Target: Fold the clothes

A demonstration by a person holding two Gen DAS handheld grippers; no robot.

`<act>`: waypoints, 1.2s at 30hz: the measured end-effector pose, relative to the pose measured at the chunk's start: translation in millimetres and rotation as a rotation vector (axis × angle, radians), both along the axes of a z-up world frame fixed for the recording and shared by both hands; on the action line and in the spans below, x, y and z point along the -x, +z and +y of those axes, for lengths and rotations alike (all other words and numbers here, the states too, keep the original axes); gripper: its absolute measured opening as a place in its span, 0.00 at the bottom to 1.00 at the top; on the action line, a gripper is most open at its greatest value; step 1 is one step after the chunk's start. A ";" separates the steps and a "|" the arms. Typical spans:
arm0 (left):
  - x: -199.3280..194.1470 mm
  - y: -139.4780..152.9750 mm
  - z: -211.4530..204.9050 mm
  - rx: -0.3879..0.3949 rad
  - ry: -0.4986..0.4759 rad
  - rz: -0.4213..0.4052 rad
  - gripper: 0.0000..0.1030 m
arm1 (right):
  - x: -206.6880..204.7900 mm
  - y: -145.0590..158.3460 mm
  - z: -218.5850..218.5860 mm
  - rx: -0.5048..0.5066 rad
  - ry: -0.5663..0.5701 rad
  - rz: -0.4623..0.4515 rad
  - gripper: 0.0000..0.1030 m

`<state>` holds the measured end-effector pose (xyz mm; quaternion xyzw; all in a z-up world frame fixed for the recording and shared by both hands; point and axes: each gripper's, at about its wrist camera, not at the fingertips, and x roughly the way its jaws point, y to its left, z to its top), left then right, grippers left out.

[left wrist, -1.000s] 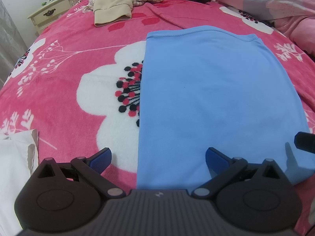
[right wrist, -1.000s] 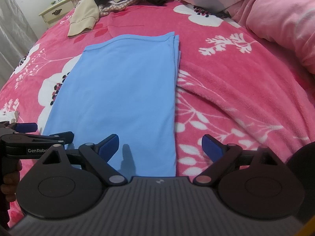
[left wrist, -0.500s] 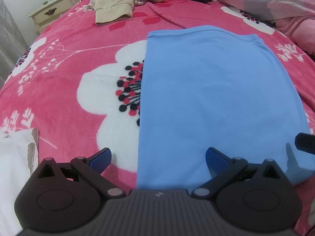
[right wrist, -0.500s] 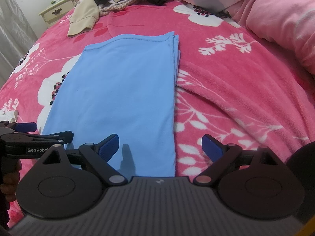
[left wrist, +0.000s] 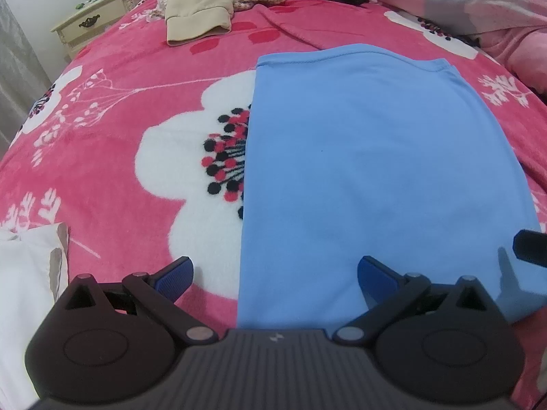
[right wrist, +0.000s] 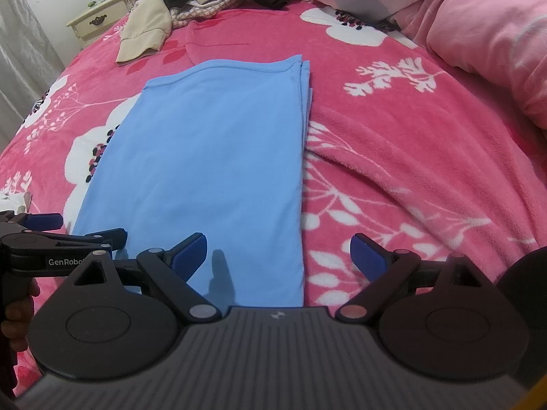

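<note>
Smooth blue garment folded rectangular, fleecy blanket

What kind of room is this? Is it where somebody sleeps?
Most likely a bedroom. The blue cloth lies on a bed covered by a pink flowered blanket, a pink quilt is bunched at the far side, and a small cream nightstand stands beside the bed.
</note>
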<state>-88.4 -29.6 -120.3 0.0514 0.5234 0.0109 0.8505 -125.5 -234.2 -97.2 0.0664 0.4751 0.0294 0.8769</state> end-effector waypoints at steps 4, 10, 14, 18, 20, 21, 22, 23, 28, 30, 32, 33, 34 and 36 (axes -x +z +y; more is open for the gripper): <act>-0.2 -0.2 0.0 0.002 0.001 0.001 1.00 | 0.1 0.2 -0.2 0.001 0.001 0.001 0.88; 0.3 -0.5 1.2 0.009 0.003 0.001 1.00 | 0.1 0.6 0.0 0.003 0.002 -0.001 0.88; 0.4 -0.6 1.4 0.011 0.005 0.002 1.00 | 0.4 1.2 0.0 0.004 0.000 -0.002 0.88; -0.2 -0.4 1.3 0.013 0.007 0.004 1.00 | 0.3 1.3 0.3 0.004 0.000 -0.001 0.88; -0.5 -0.6 1.8 0.013 0.007 0.005 1.00 | 0.1 1.2 0.1 0.005 0.003 -0.001 0.88; -0.5 -0.6 1.8 0.013 0.007 0.005 1.00 | 0.3 1.2 0.1 0.005 0.003 -0.001 0.88; -0.3 -0.6 1.8 0.014 0.007 0.004 1.00 | 0.4 1.3 0.0 0.005 0.002 0.000 0.88; -0.1 -0.6 1.9 0.014 0.007 0.004 1.00 | 0.3 1.3 -0.1 0.004 0.001 0.000 0.88; 0.4 -0.5 1.8 0.014 0.007 0.003 1.00 | 1.0 0.7 0.6 0.004 -0.001 0.003 0.88; 0.8 -0.3 2.0 0.017 0.006 0.001 1.00 | 0.9 0.4 0.6 0.003 0.001 0.003 0.88; 1.3 0.3 3.2 0.022 0.001 -0.004 1.00 | 0.7 0.3 0.4 0.002 0.001 0.003 0.88; 2.1 1.8 5.2 0.026 -0.006 -0.012 1.00 | 0.6 0.3 -0.1 0.002 0.002 0.002 0.88; 3.3 3.8 8.3 0.031 -0.011 -0.022 1.00 | 0.6 0.3 -0.5 0.002 0.002 0.001 0.88; 10.2 11.8 18.6 0.041 -0.020 -0.082 0.98 | 0.9 1.2 -1.3 0.006 0.003 -0.006 0.88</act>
